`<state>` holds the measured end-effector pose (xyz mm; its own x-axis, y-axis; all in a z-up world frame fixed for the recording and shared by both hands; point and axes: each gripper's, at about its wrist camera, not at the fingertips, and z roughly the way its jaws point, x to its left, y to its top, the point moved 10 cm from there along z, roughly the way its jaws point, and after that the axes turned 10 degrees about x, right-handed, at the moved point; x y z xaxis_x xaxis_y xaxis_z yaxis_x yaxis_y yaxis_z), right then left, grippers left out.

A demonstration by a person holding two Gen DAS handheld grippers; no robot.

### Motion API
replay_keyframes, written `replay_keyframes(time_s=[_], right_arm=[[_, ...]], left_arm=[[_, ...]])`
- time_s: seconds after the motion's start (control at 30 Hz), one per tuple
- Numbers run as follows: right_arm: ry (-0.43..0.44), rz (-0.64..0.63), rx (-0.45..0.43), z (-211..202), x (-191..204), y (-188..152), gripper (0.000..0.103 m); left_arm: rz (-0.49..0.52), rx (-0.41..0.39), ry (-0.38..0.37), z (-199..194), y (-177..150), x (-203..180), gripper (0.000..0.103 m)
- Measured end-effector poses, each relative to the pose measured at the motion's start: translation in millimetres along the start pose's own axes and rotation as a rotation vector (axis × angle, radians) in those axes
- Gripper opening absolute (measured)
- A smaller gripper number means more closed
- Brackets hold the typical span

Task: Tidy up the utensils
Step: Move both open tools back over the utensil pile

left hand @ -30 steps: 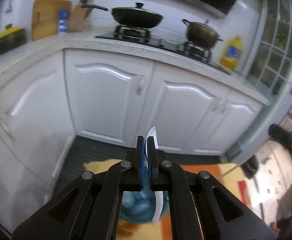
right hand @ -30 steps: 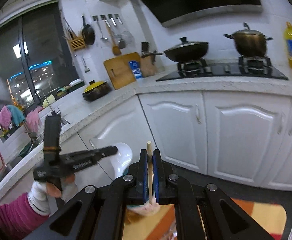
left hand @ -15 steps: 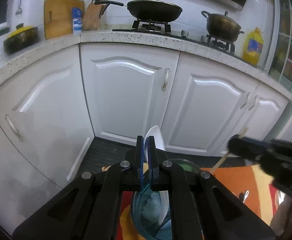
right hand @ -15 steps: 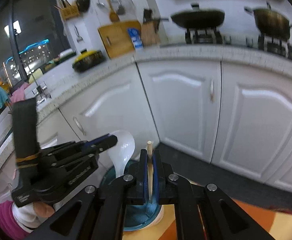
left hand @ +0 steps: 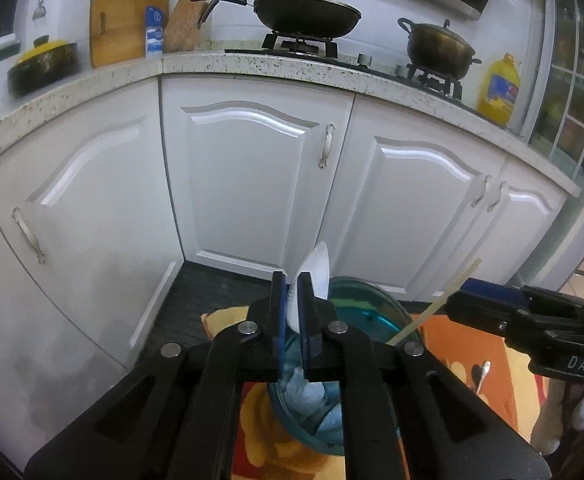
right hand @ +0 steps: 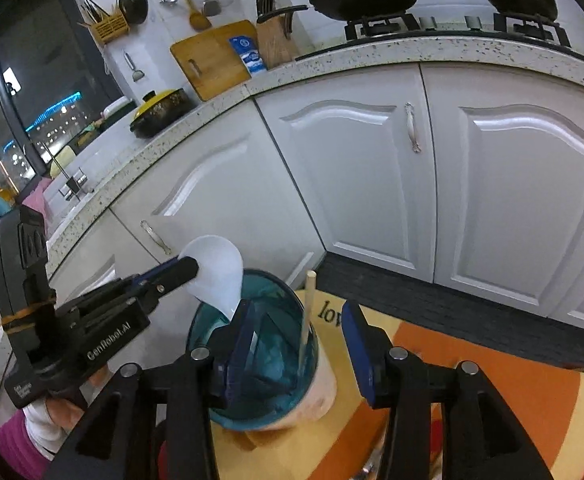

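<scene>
Along the back of the room runs an L-shaped run of white cabinets (left hand: 252,184) under a speckled stone counter (left hand: 252,66), which carries a gas stove with a lidded wok (left hand: 306,10) and a dark pot (left hand: 440,46), a cutting board (left hand: 126,26), a knife block and a yellow oil bottle (left hand: 498,88). Below the doors lies a dark strip of floor (right hand: 432,304), clear up to the near edge of an orange and yellow patterned cloth (right hand: 492,392). On that cloth stands a teal see-through cup (right hand: 260,356), close to the cloth's far edge.

At the cup's left side the left gripper (left hand: 291,312) has just been easing its jaws apart; a white spoon (right hand: 216,276) sits between them, bowl uppermost, its handle down in the cup, and whether the pads press it I cannot tell. Over the cup's right side the right gripper (right hand: 298,350) has its jaws released, having just been opening; a wooden chopstick (right hand: 310,292) stands free between them, leaning on the cup's rim. A small metal spoon (left hand: 481,376) lies on the cloth to the right.
</scene>
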<state>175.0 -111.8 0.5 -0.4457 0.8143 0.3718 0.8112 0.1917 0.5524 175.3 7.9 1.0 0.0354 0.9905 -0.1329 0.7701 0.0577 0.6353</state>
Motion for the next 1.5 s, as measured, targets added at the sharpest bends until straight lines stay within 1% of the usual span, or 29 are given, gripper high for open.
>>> replay_keyframes(time_s=[0.07, 0.1, 0.13, 0.2, 0.33, 0.47, 0.6, 0.8, 0.93, 1.07, 1.2, 1.33, 1.5], right_arm=[[0.004, 0.012, -0.004, -7.0, -1.8, -4.1, 0.043], [0.010, 0.021, -0.008, -11.2, -2.4, -6.4, 0.043], [0.016, 0.028, -0.011, -14.5, -3.3, -8.3, 0.043], [0.012, 0.038, -0.015, -20.8, -6.4, -13.0, 0.043], [-0.004, 0.048, -0.017, -35.1, -10.8, -24.6, 0.043], [-0.013, 0.061, -0.017, -49.6, -14.4, -43.6, 0.043], [-0.043, 0.065, -0.003, -62.6, -21.4, -65.9, 0.043], [-0.113, 0.093, 0.019, -78.0, -48.5, -99.7, 0.043], [-0.147, 0.124, 0.049, -75.3, -70.2, -123.0, 0.043], [-0.174, 0.186, 0.072, -74.7, -96.0, -144.9, 0.043], [-0.145, 0.230, 0.093, -67.2, -107.2, -153.8, 0.043], [-0.147, 0.245, 0.100, -55.1, -112.2, -155.0, 0.043], [-0.159, 0.274, 0.128, -44.8, -123.8, -164.8, 0.043]], left_arm=[[-0.006, 0.002, -0.012, -4.7, -2.5, -1.0, 0.031], [-0.005, -0.001, -0.015, -6.8, -2.7, -1.8, 0.036], [-0.004, -0.003, -0.014, -8.8, -3.5, -2.0, 0.038], [-0.004, 0.002, -0.012, -12.8, -6.5, -3.0, 0.038], [-0.012, 0.009, -0.036, -24.3, -14.7, -10.0, 0.038], [0.009, 0.011, -0.057, -36.8, -28.9, -23.2, 0.038], [0.038, 0.023, -0.080, -47.5, -46.6, -39.6, 0.038], [0.056, 0.051, -0.119, -53.3, -71.3, -63.9, 0.038], [0.085, 0.099, -0.144, -44.2, -89.6, -84.4, 0.038], [0.104, 0.155, -0.164, -28.5, -109.5, -104.0, 0.038], [0.108, 0.187, -0.165, -16.4, -122.8, -115.7, 0.038], [0.127, 0.207, -0.161, -4.8, -131.4, -126.7, 0.038], [0.138, 0.261, -0.158, 20.1, -142.3, -136.8, 0.038]])
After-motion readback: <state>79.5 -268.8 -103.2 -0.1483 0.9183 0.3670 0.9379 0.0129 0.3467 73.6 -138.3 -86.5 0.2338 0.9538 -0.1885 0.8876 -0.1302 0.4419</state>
